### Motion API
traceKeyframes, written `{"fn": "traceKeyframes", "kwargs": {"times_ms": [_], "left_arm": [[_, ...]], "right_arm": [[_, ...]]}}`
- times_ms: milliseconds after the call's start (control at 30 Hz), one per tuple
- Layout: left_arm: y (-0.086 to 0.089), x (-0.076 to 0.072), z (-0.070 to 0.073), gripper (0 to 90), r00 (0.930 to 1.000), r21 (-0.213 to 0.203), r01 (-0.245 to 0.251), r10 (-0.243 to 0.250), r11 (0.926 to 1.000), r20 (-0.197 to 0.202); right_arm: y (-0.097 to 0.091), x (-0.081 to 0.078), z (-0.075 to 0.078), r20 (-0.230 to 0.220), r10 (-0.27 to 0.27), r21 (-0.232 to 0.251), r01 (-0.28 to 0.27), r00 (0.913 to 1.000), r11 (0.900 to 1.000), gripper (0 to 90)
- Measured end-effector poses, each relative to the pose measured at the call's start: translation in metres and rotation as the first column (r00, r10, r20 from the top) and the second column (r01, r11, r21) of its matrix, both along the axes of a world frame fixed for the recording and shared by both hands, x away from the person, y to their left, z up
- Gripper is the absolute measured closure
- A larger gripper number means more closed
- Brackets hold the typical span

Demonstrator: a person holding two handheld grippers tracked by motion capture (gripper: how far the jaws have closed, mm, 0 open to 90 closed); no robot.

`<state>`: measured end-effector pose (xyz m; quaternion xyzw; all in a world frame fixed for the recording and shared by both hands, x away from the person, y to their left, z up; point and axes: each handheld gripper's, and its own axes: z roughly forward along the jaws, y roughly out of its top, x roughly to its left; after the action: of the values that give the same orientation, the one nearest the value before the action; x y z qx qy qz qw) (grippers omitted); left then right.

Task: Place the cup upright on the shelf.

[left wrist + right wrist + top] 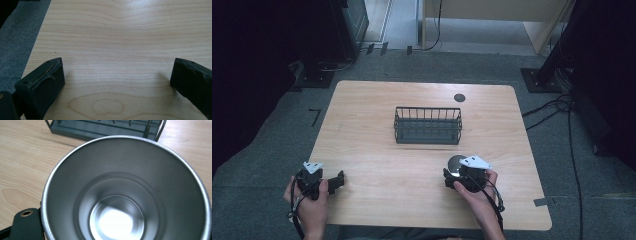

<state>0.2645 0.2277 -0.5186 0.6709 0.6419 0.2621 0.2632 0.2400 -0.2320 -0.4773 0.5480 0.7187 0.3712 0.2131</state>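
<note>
My left hand-held gripper rests wide open and empty at the counter's near left edge. My right hand-held gripper clasps a steel cup upright, near right. Beyond sits a dark wire rack, mid-counter.

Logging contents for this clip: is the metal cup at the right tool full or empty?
Empty. The right gripper view looks straight into the metal cup, and its bare shiny bottom and inner walls show, with nothing inside.

I see a pale wooden table with a dark wire rack standing near its middle.
</note>
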Motion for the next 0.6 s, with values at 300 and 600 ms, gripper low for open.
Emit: {"fn": "traceKeyframes", "kwargs": {"times_ms": [300, 600], "left_arm": [[0.000, 0.000, 0.000, 0.0, 1.0000, 0.000, 0.000, 0.000, 1.0000, 0.000], [0.000, 0.000, 0.000, 0.0, 1.0000, 0.000, 0.000, 0.000, 1.0000, 0.000]], "right_arm": [[0.003, 0.009, 0.016, 0.027, 0.021, 0.008, -0.022, 0.9994, 0.9997, 17.1], [0.009, 0.020, 0.031, 0.040, 0.043, 0.021, -0.044, 0.9983, 0.9988, 17.2]]}}
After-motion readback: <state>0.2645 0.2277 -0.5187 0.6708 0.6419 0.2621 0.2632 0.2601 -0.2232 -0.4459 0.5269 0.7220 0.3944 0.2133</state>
